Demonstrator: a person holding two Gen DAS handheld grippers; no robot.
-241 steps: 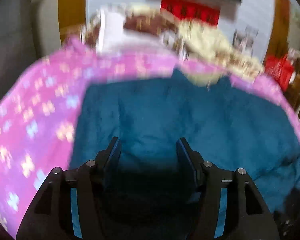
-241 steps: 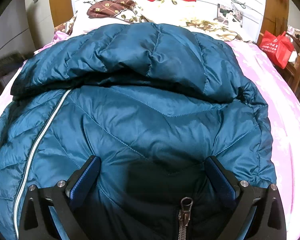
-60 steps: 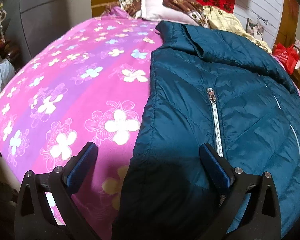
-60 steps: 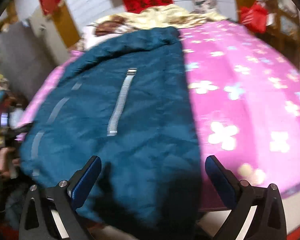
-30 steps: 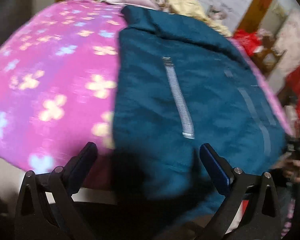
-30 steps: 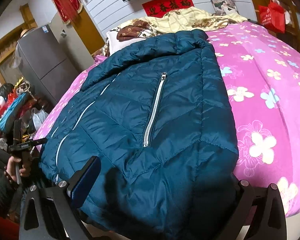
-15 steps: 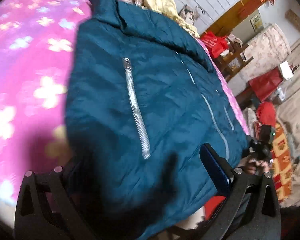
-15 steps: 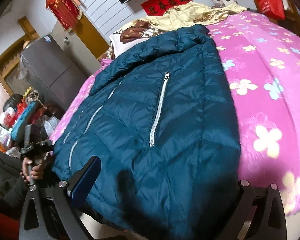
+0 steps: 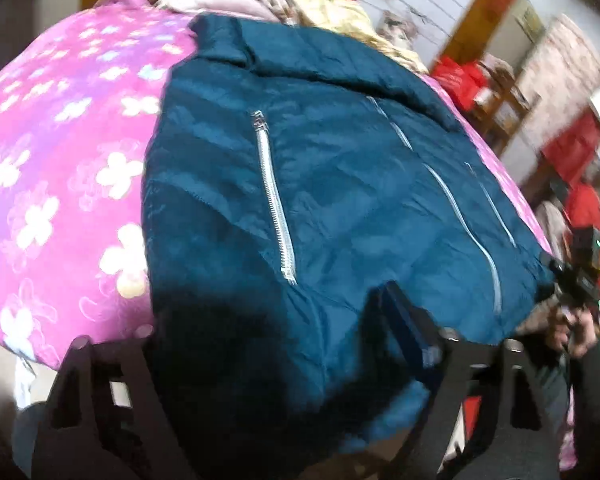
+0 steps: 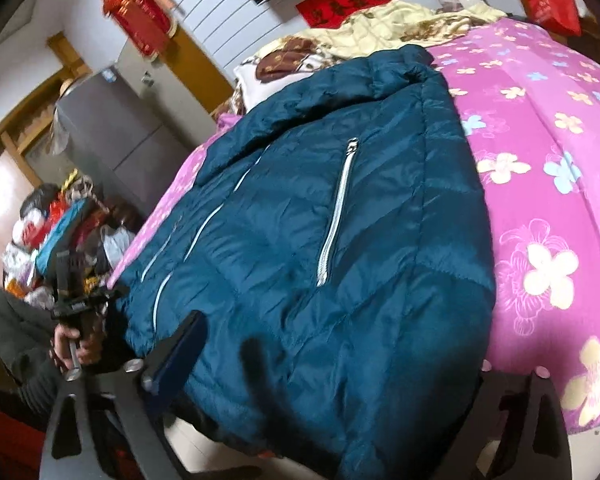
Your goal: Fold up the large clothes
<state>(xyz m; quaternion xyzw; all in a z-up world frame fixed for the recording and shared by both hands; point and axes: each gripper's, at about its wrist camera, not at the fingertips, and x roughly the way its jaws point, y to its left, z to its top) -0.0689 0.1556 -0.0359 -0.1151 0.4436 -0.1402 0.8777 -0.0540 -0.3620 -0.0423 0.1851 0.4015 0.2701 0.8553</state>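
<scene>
One teal jacket (image 9: 340,208) with three zippers covers the bed (image 9: 60,168); your two grippers (image 9: 268,344) (image 10: 332,364) straddle its hem, jaws spread.

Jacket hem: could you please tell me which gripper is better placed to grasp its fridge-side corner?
Left. The left gripper straddles that hem corner; the right gripper straddles the opposite one, far from the fridge.

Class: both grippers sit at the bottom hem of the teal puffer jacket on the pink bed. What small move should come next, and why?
Probably close both grippers on the hem. The jacket lies flat, sleeves tucked in, and its hem fabric already sits between the fingers of the left gripper and the right gripper, ready to lift toward the collar.
</scene>
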